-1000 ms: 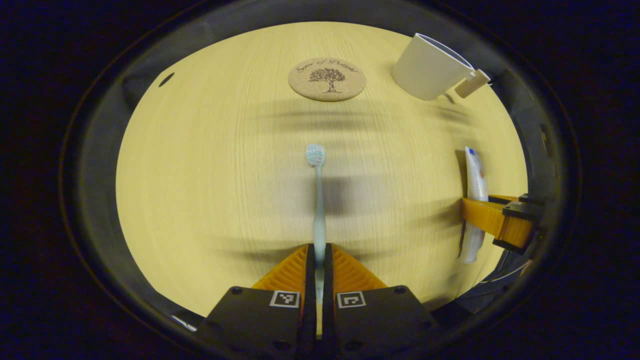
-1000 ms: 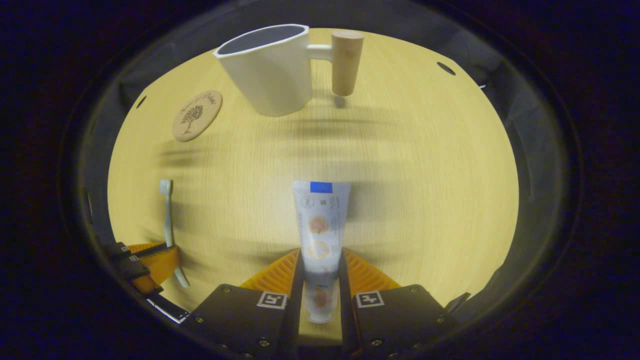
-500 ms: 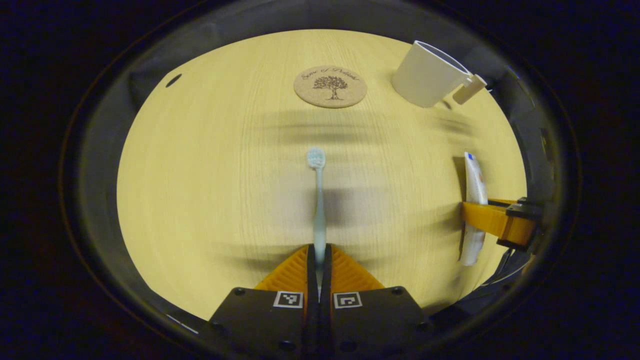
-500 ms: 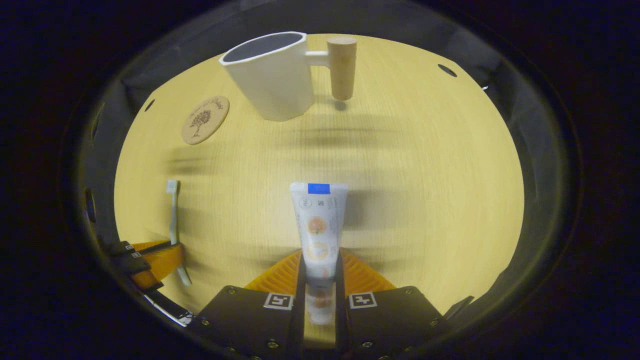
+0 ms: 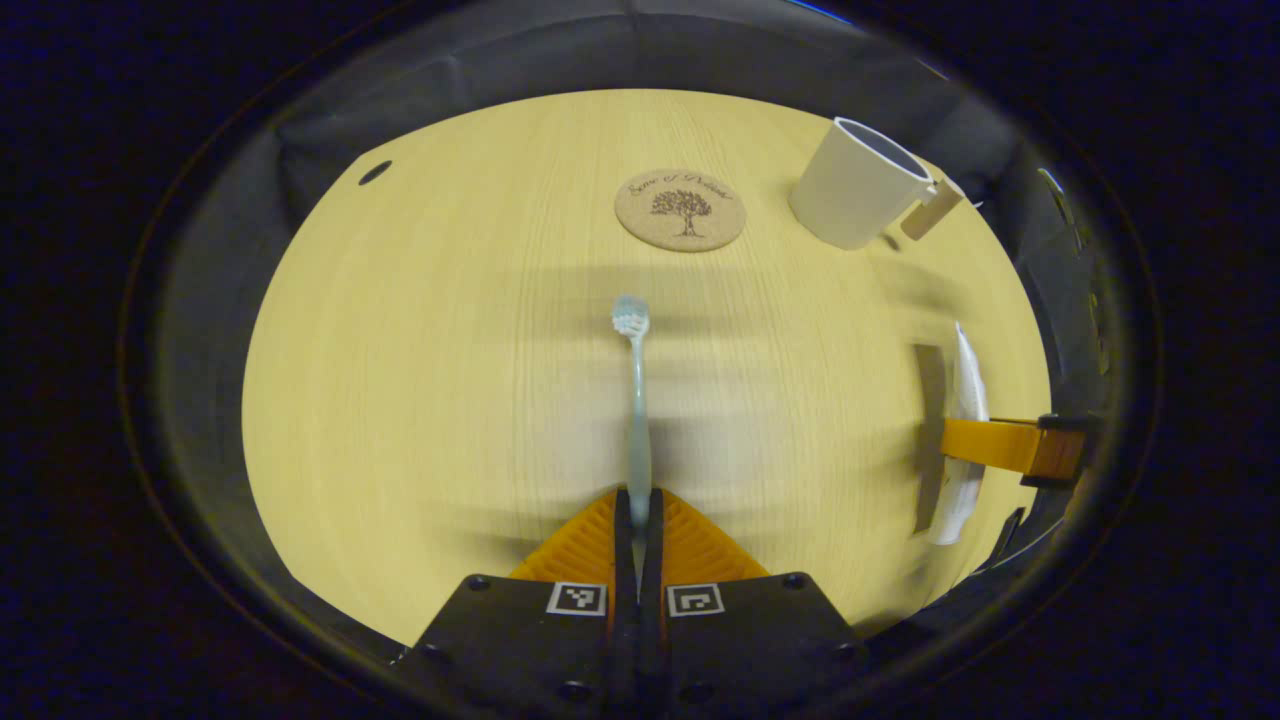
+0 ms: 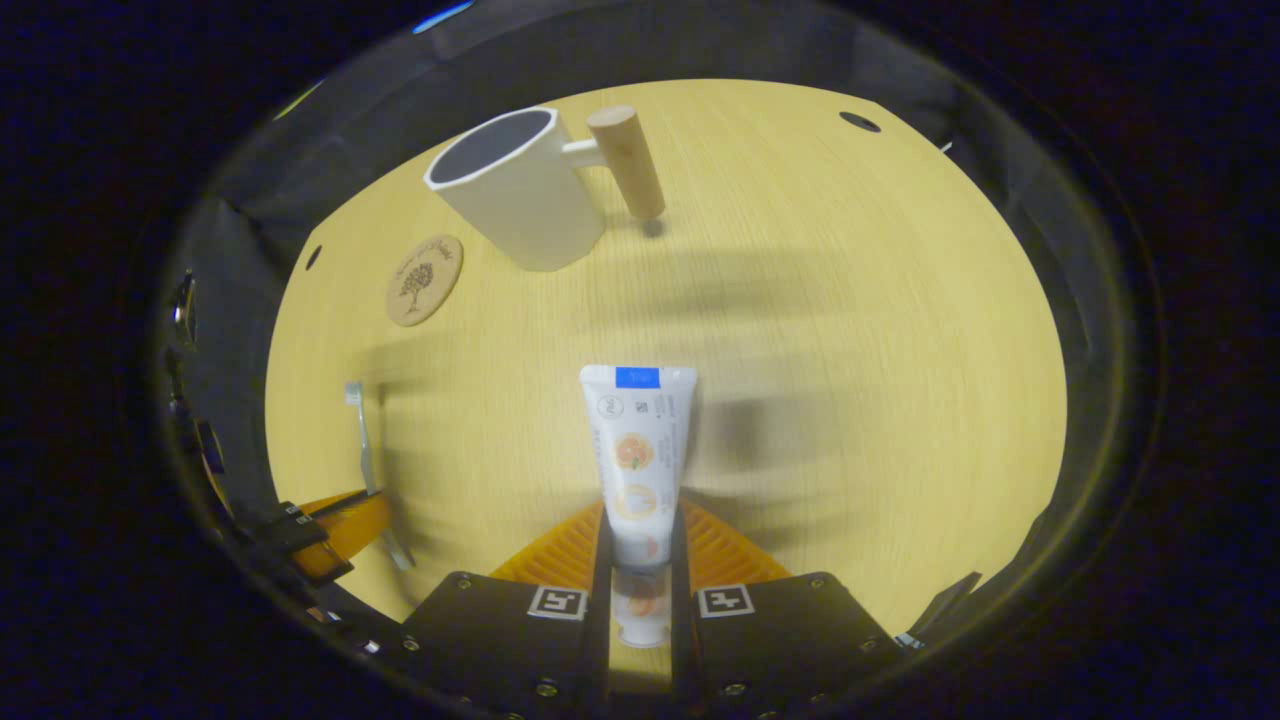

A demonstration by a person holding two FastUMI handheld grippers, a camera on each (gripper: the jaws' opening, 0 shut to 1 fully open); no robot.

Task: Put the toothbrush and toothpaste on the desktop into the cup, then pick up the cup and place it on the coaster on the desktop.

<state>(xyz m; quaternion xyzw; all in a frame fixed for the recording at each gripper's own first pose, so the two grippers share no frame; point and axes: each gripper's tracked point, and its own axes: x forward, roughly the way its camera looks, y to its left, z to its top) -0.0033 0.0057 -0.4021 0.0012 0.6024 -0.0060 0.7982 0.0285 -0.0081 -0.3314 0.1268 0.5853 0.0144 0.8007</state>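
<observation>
Left gripper (image 5: pixel 637 500): jaws closed on the handle of the toothbrush (image 5: pixel 634 400), both fingers pressing it. The pale blue-green brush runs straight ahead from the jaws, bristle head at the far end, lifted clear of the counter (image 5: pixel 420 380), with a soft shadow on the wood beneath it.

Right gripper (image 6: pixel 640 530): jaws clamped on the toothpaste tube (image 6: pixel 636 450) near its cap end. The white tube points forward, its flat crimped end with a blue patch farthest from the jaws, also held above the counter.

In the left gripper view, the right gripper (image 5: pixel 1010 447) shows at the right edge, the toothpaste tube (image 5: pixel 966 400) standing across it. In the right gripper view, the left gripper (image 6: pixel 330 525) sits low at the left with the toothbrush (image 6: pixel 365 450) in it.

Cup (image 6: pixel 515 195): white, upright on the counter ahead of the right gripper, slightly to its left, mouth open and dark inside, with a round wooden peg handle (image 6: pixel 625 160) on its right side. In the left gripper view the cup (image 5: pixel 855 185) stands far right.

Coaster (image 5: pixel 680 209): round cork disc printed with a tree, flat on the counter, ahead of the toothbrush head and well apart from it. It lies near the cup, not touching. In the right gripper view the coaster (image 6: pixel 424 279) is left of the cup.

Counter: light wood grain, with small dark holes near its far corners.
</observation>
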